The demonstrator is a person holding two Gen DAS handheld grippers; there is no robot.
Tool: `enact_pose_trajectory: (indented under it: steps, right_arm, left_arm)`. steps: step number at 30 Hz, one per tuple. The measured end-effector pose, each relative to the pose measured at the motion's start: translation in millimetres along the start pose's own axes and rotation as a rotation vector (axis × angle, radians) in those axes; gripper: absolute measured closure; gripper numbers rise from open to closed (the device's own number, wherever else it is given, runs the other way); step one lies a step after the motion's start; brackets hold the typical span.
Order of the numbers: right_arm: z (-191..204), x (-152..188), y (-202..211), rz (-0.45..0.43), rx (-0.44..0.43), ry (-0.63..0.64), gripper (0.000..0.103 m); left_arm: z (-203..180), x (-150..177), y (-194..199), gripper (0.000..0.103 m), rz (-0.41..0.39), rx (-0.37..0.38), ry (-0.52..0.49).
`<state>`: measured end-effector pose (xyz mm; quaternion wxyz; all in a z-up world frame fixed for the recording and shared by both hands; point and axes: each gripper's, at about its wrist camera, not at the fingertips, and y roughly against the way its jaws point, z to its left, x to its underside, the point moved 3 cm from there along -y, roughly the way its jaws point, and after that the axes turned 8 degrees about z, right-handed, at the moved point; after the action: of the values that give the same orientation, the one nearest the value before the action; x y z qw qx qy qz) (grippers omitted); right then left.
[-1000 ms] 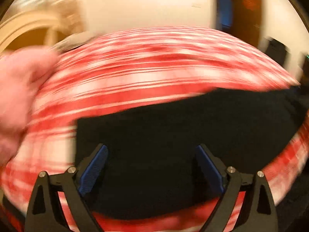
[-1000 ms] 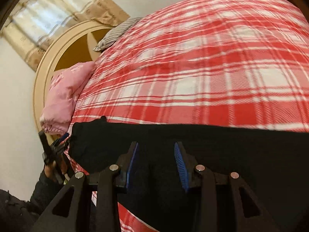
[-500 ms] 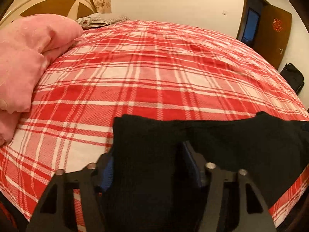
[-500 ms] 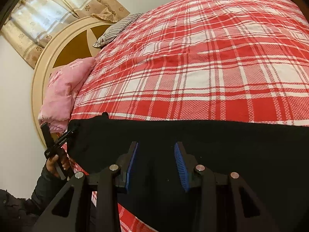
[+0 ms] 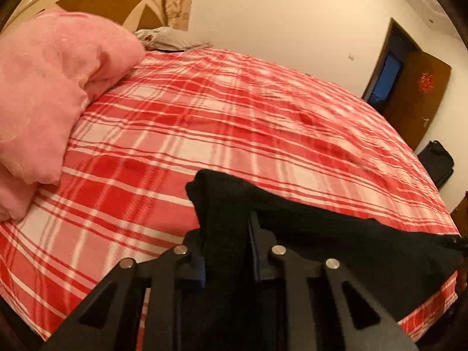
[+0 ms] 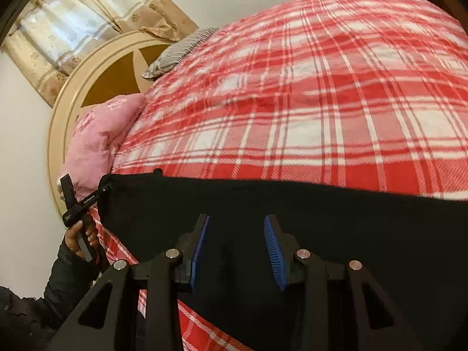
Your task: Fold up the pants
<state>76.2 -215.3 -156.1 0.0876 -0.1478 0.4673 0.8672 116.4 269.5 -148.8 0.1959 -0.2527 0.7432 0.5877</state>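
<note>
Black pants [image 5: 321, 228] lie along the near edge of a bed with a red and white plaid cover [image 5: 234, 117]. My left gripper [image 5: 223, 225] has one end of them bunched between its fingers. Its jaws are closing and the cloth fills the gap, hiding most of the blue pads. The right wrist view shows that left gripper [image 6: 84, 201] at the pants' far left corner, held by a hand [image 6: 79, 237]. My right gripper [image 6: 237, 222] hovers over the middle of the pants [image 6: 321, 234]. Both its blue pads show and flat cloth lies below the gap.
A pink quilt [image 5: 44, 87] is heaped at the head of the bed, against a round cream headboard [image 6: 96, 87]. A striped pillow [image 6: 178, 52] lies beyond it. A brown door [image 5: 421, 96] and a black bag [image 5: 438, 161] stand past the bed's far right side.
The left gripper's jaws went from wide apart over the pants to closed on a bunch of cloth, and its view rolled and shifted. The right gripper has kept still.
</note>
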Motion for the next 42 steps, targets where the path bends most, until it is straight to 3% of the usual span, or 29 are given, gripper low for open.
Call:
enact_pose_trajectory:
  steps: [5, 7, 10, 12, 16, 18, 23, 25, 27, 32, 37, 42]
  right_arm:
    - [-9.3, 9.6, 2.1, 0.014, 0.028, -0.013, 0.063]
    - [-13.7, 14.4, 6.5, 0.022, 0.052, -0.009, 0.063]
    - [-21.4, 21.4, 15.3, 0.013, 0.078, -0.009, 0.063]
    - [-23.7, 23.6, 17.8, 0.006, 0.072, -0.018, 0.061]
    - [-4.8, 21.8, 5.3, 0.019, 0.021, 0.011, 0.06]
    - [14.2, 21.2, -6.0, 0.043, -0.006, 0.057, 0.06]
    - [69.6, 30.9, -52.2, 0.173, -0.1, 0.213, 0.06]
    - [76.1, 39.6, -72.1, 0.235, -0.081, 0.232, 0.06]
    - [80.2, 46.5, -72.2, 0.221, -0.066, 0.271, 0.06]
    - [74.0, 63.7, -67.5, 0.295, -0.122, 0.258, 0.06]
    - [75.0, 59.3, -63.5, 0.265, -0.12, 0.272, 0.06]
    - [50.3, 41.0, -14.4, 0.105, -0.052, 0.219, 0.06]
  left_arm:
    - [16.7, 6.1, -20.8, 0.075, 0.063, -0.019, -0.019]
    - [9.2, 13.5, -26.0, 0.063, 0.082, -0.083, -0.076]
    - [-0.8, 17.4, -15.0, 0.052, 0.05, -0.13, -0.128]
    - [-4.3, 16.1, -1.9, 0.036, 0.021, -0.163, -0.142]
    - [-22.0, 17.7, 24.9, 0.024, -0.054, -0.202, -0.196]
    - [-38.0, 21.3, 30.7, 0.024, -0.067, -0.185, -0.232]
    - [-92.2, 43.6, 22.3, 0.024, -0.021, -0.037, -0.308]
    - [-115.4, 55.4, 14.5, 0.024, 0.005, 0.021, -0.351]
    - [-136.6, 67.1, 4.6, 0.024, 0.033, 0.064, -0.395]
    - [-158.7, 87.9, -9.6, 0.024, 0.111, 0.122, -0.432]
    - [-158.8, 107.5, -4.7, 0.022, 0.154, 0.137, -0.472]
    - [-180.0, 102.7, 7.5, 0.021, 0.128, 0.19, -0.513]
